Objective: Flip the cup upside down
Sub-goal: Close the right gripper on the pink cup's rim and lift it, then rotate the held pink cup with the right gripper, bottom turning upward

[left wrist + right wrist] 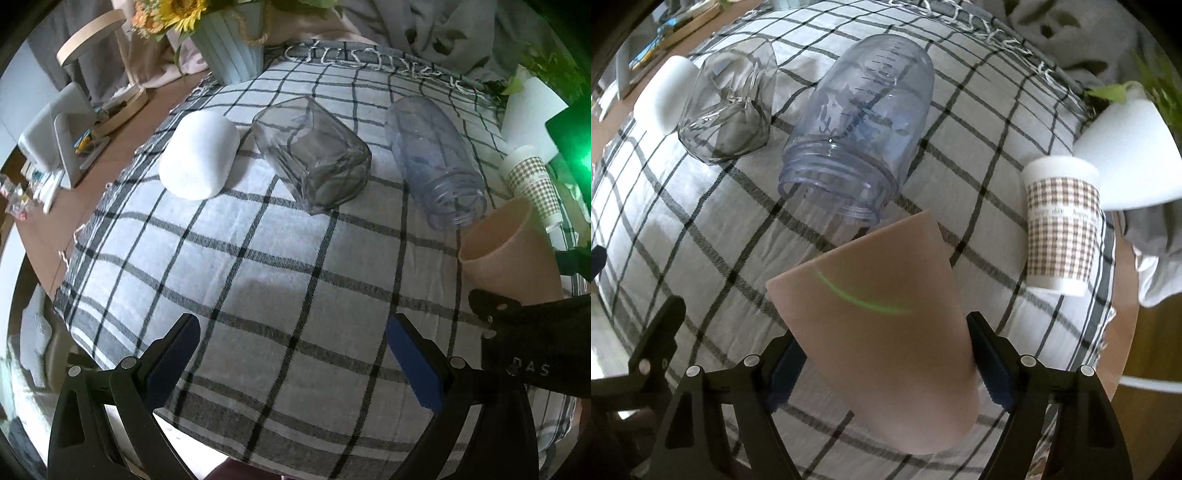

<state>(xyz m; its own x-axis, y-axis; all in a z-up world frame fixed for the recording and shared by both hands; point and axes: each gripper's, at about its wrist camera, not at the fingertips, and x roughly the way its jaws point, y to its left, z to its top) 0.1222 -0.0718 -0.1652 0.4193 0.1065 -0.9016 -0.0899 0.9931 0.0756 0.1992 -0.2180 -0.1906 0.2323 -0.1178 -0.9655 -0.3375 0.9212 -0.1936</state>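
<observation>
A grey-and-white plaid cloth (280, 280) covers most of the brown tabletop (122, 147). At its far edge stands a pale ribbed flower pot (231, 51) with sunflowers. On the cloth lie three vessels on their sides: a clear bluish plastic jar (857, 122) with printed measuring marks and a threaded mouth, a square smoky glass tumbler (314, 155) just left of it, and a white cup (197, 155) further left, close beside the tumbler; whether the two touch is hard to tell through the lens curve. Near the cloth's right edge a paper cup with a checked sleeve (1062, 225) rests against a white pot (1126, 147).

The pink cup (886, 332) is held above the cloth, tilted, its wide rim pointing toward the jar's mouth and its base nearest the camera. The right gripper (886, 365) has its blue-padded fingers clamped on the cup's sides near the base. The left gripper (295, 358) hovers over bare cloth with its fingers (413, 362) spread wide apart, holding nothing, the pink cup off to its right.
</observation>
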